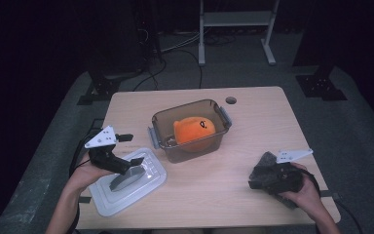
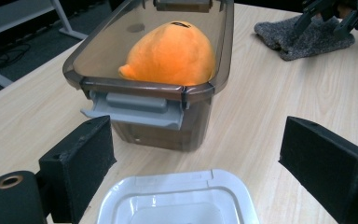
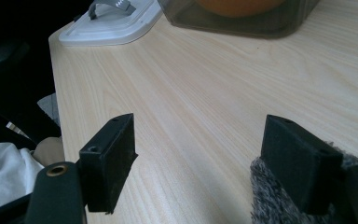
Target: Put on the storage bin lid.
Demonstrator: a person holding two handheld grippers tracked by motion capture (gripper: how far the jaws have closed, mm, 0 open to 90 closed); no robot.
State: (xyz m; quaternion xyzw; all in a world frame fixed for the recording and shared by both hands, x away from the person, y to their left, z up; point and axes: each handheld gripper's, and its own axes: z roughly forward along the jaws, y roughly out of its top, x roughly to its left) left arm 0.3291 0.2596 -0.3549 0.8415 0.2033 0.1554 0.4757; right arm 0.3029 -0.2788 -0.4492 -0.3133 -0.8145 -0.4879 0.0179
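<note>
A brown see-through container (image 1: pixel 221 134) stands mid-table with an orange plush toy (image 1: pixel 194 130) inside; both are seen close up in the left gripper view, container (image 2: pixel 144 93) and plush (image 2: pixel 170 53). Its white lid (image 1: pixel 146 187) with a grey handle lies flat at the front left. My left gripper (image 1: pixel 132 149) hovers open over that lid (image 2: pixel 177 200), jaws wide apart and empty (image 2: pixel 196 149). At the front right, my right gripper (image 1: pixel 255 176) is open (image 3: pixel 200 140) and low on the table, its right jaw against a grey knitted cloth (image 3: pixel 270 200), which lies under the hand (image 1: pixel 267 163).
A grey latch (image 2: pixel 135 109) hangs open on the container's near end. A round cable hole (image 1: pixel 231 100) sits near the table's far edge. A white frame (image 1: pixel 233 19) and cables stand on the floor behind. Bare wood (image 1: pixel 214 190) lies between lid and cloth.
</note>
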